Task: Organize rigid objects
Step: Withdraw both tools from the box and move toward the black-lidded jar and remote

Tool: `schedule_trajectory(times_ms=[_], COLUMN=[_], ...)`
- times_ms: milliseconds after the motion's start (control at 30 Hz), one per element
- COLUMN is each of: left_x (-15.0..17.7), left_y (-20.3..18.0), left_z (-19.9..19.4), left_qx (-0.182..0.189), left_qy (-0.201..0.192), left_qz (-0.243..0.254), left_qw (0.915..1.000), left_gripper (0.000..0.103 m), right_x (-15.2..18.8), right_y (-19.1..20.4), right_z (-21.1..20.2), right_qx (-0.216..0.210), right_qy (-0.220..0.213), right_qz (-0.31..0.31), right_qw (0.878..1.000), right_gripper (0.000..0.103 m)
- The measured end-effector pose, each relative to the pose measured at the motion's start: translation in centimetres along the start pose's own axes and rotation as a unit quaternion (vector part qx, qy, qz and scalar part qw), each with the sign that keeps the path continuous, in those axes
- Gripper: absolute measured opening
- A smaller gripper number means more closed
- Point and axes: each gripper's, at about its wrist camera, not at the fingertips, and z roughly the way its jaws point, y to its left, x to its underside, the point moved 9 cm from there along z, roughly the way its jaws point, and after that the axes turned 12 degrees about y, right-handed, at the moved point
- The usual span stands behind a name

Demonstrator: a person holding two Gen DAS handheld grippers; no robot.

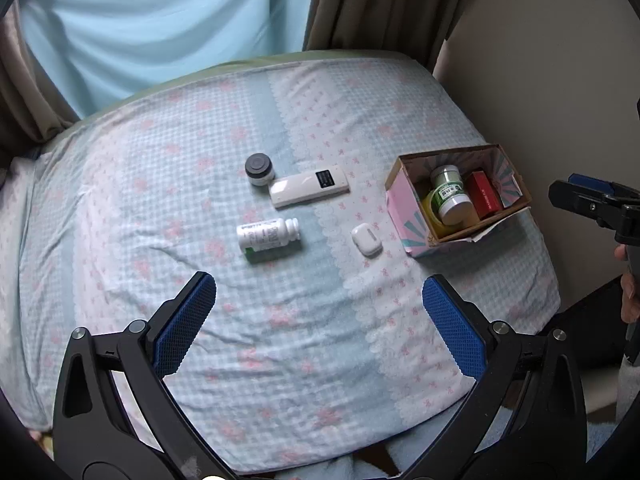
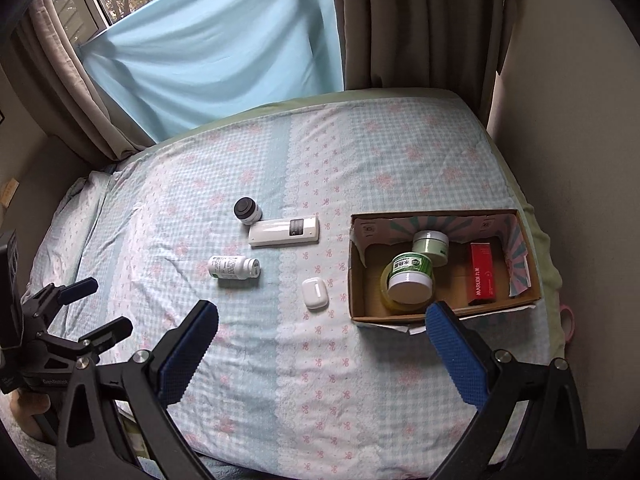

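So the cardboard box [image 2: 442,312] sits on the right side of the bed [image 2: 280,380], open top, pink and teal pattern on its outer wall and flaps. Inside I count four things: a red carton [image 2: 483,278] lying flat with "MARUBI" printed down its side, two green jars with white lids, one [image 2: 411,278] tipped on its side with a green label I can't read, the other [image 2: 431,247] behind it toward the far wall, and a yellowish tape roll [image 2: 390,294] tucked under the front jar. Out on the bedsheet there are four loose items, all well apart from the box: a white earbud case [image 2: 315,293] nearest the box, a white pill bottle [image 2: 233,267] lying on its side (label text too small to make out), a white remote [image 2: 284,232] lying flat with a dark panel, and a small jar with a dark lid [image 2: 247,210] just beside the remote's far-left end. Both grippers hover over the near edge of the bed holding nothing: the left hand-held gripper [image 1: 320,320] has its blue pads spread wide, same for the right hand-held gripper [image 2: 322,342]. Behind the bed hang a light blue cloth [image 2: 224,44] and brownish curtains [image 2: 416,20].
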Motion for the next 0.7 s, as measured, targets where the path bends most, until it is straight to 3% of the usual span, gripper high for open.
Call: schedule_trajectory(times_ms=[300,500,600,700], left_x=[-1.3,-4.2,-6.4,-8.9], left_y=[8.1,12.4,13.8,14.6], left_z=[0.9,3.5,5.4,8.0], left_qx=[0.009,0.001,0.000,0.002], left_qy=[0.004,0.017,0.024,0.029], left_qz=[0.034,0.051,0.051,0.049], left_qw=[0.9994,0.9985,0.9984,0.9984], left_gripper=[0.103,0.103,0.103,0.103], right_x=[-0.4,-2.4,-4.1,-6.2], right_y=[6.1,9.6,10.1,9.6], right_z=[3.8,8.0,10.5,13.8], right_qx=[0.014,-0.005,-0.035,-0.076], right_qy=[0.013,0.041,0.053,0.066], right_qz=[0.064,0.110,0.173,0.253], right_qw=[0.998,0.993,0.983,0.962], right_gripper=[0.103,0.103,0.103,0.103])
